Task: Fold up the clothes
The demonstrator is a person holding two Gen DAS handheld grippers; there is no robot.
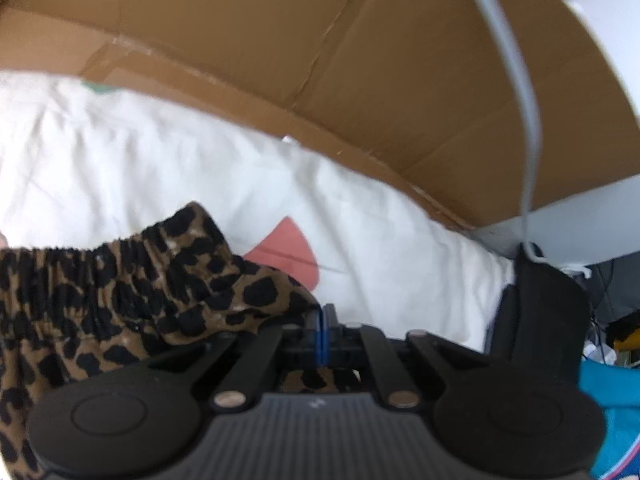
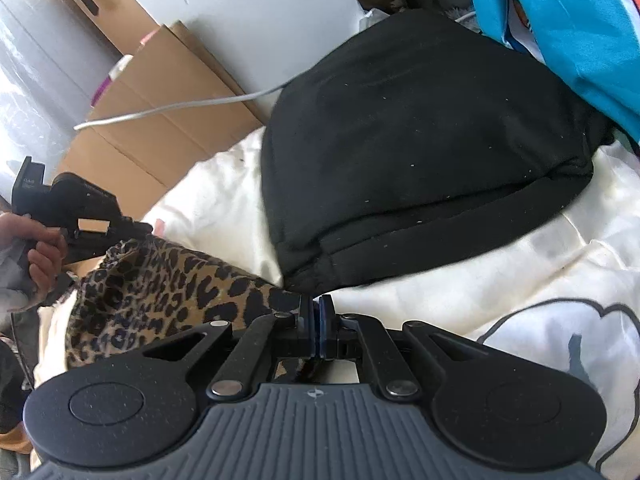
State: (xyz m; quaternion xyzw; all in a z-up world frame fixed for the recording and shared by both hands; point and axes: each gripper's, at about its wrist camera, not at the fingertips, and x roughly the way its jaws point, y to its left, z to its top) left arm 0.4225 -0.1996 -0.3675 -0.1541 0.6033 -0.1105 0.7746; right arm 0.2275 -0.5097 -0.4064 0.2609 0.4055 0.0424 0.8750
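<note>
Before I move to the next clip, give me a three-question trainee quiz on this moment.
1. True or false: both grippers' jaws are shut on the leopard-print elastic-waist garment.
2. What lies just beyond the right gripper? A) a folded black fabric garment B) a red towel C) a glass bowl
3. Fill in: the garment rests on a ____ sheet in front of brown cardboard.

Key: 1 true: the left gripper and the right each pinch an edge of it. 2 A. 3 white.
</note>
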